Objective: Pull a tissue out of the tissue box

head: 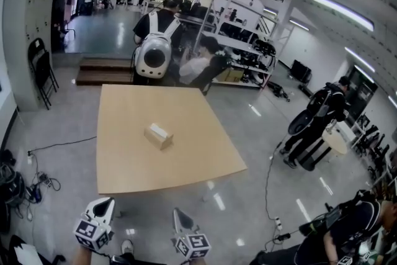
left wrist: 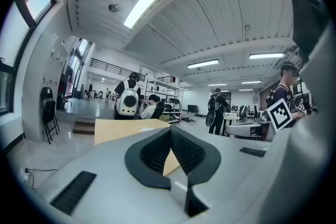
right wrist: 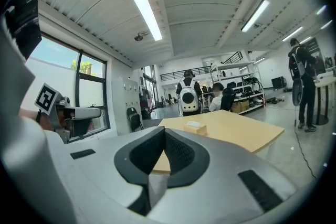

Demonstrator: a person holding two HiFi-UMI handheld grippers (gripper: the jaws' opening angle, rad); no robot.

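Note:
A tan tissue box (head: pixel 159 136) with a white tissue at its slot lies near the middle of a light wooden table (head: pixel 186 164). Both grippers are at the bottom of the head view, over the floor and short of the table's near edge. My left gripper (head: pixel 107 202) and my right gripper (head: pixel 179 214) point toward the table, each with its marker cube behind it. In the left gripper view the left gripper (left wrist: pixel 170 129) has its dark pads meeting, with nothing between them. The right gripper (right wrist: pixel 164 129) looks the same, and the box (right wrist: pixel 195 127) shows far beyond it on the table (right wrist: pixel 247 131).
A person with a white backpack (head: pixel 155 49) and a seated person (head: pixel 200 65) are beyond the table's far edge. Other people stand at the right (head: pixel 319 115) and bottom right (head: pixel 347 226). Cables (head: pixel 37 180) lie on the floor at the left, near folding chairs (head: pixel 40 68).

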